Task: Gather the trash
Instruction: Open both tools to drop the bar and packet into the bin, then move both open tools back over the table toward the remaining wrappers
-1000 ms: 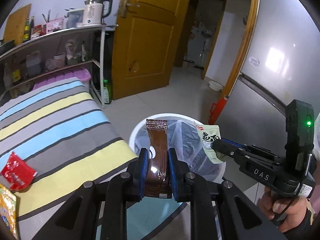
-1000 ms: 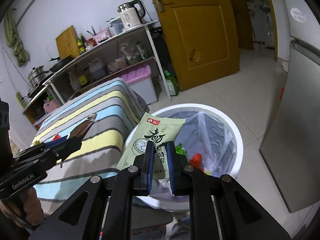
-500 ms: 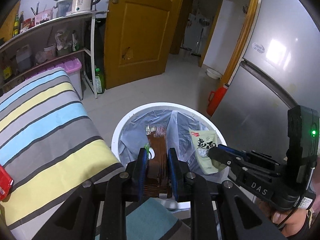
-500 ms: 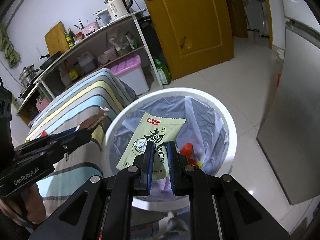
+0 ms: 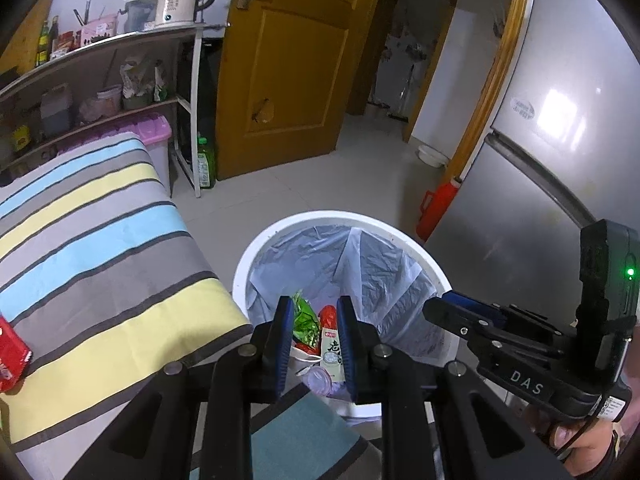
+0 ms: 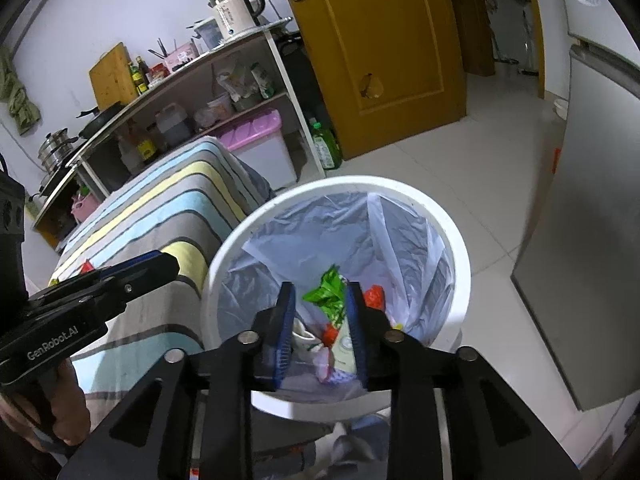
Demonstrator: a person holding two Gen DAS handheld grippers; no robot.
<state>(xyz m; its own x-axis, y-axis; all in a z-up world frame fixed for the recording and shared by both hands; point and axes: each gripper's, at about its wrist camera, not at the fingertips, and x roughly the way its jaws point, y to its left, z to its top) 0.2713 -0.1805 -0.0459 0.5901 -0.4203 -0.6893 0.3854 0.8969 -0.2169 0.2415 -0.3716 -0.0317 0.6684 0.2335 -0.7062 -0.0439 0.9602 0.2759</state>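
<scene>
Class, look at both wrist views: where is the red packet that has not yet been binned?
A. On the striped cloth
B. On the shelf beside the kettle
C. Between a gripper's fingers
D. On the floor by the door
A: the red packet lies on the striped cloth, outside the bin.

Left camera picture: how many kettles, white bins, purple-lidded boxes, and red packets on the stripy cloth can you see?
Kettle: 1
White bin: 1
Purple-lidded box: 1
Red packet on the stripy cloth: 1
Total: 4
</scene>
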